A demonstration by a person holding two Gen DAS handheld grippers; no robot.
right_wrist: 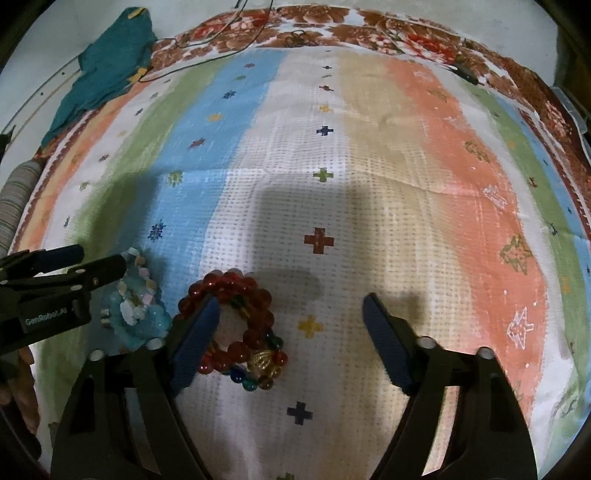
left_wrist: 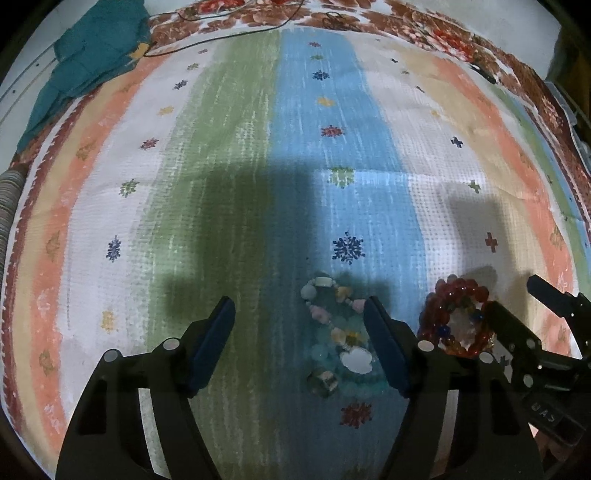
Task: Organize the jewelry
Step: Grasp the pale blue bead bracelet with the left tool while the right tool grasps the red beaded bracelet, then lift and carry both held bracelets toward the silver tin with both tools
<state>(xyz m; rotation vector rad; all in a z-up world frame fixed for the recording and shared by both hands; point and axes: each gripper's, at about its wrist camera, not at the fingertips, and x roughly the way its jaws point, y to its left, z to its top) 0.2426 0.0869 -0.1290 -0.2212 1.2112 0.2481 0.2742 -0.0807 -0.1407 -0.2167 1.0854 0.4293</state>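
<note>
A pale blue and pastel bead bracelet (left_wrist: 338, 339) lies on the blue stripe of the striped cloth (left_wrist: 236, 184), just inside the right finger of my left gripper (left_wrist: 299, 317), which is open and empty. A red bead bracelet with mixed coloured beads (right_wrist: 240, 328) lies on the white stripe, against the left finger of my right gripper (right_wrist: 291, 314), which is open and empty. The red bracelet also shows in the left wrist view (left_wrist: 456, 317), and the blue one in the right wrist view (right_wrist: 138, 306). The two bracelets lie side by side.
A teal garment (left_wrist: 88, 59) lies at the far left corner. A thin dark cord (left_wrist: 229, 33) runs along the far floral border. A striped roll (right_wrist: 14, 199) sits at the left edge. The cloth (right_wrist: 369, 166) stretches ahead.
</note>
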